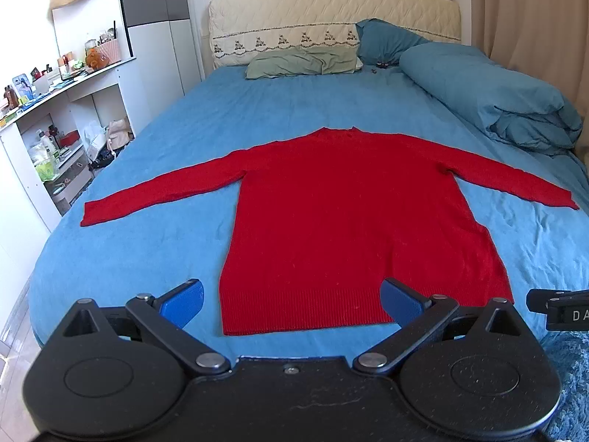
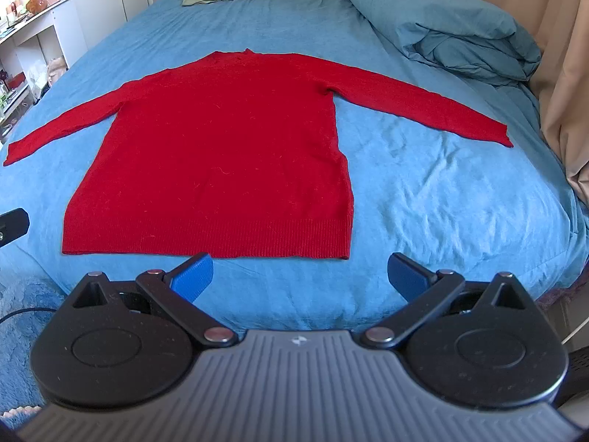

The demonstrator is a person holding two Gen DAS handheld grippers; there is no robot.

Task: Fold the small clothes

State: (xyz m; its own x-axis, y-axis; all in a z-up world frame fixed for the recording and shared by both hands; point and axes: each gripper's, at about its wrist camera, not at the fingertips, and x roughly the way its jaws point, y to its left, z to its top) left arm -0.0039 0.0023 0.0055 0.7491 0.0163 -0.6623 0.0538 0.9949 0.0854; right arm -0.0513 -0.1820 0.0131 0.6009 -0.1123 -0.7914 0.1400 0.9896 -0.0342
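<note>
- The bed takes up most of the room, covered in a blue sheet that runs right out to the edges on both sides and at the foot.
- A bunched-up blue duvet sits along the right side near the curtain, so that edge is crowded up toward the head end.
- The red sweater lies flat in the middle of the sheet, hem toward the foot, neck toward the headboard.
- Both sleeves are spread out sideways; the left cuff ends close to the left edge of the mattress, the right cuff close to the right edge, just below the duvet.
- There's bare blue sheet between each sleeve and the body, and a strip of it between the hem and the foot edge.
- A green pillow rests up by the headboard, well apart from the sweater.
- The left gripper is held over the hem, fingers spread wide, holding nothing.
- The right gripper is just short of the hem's right corner, also spread wide and holding nothing.
</note>
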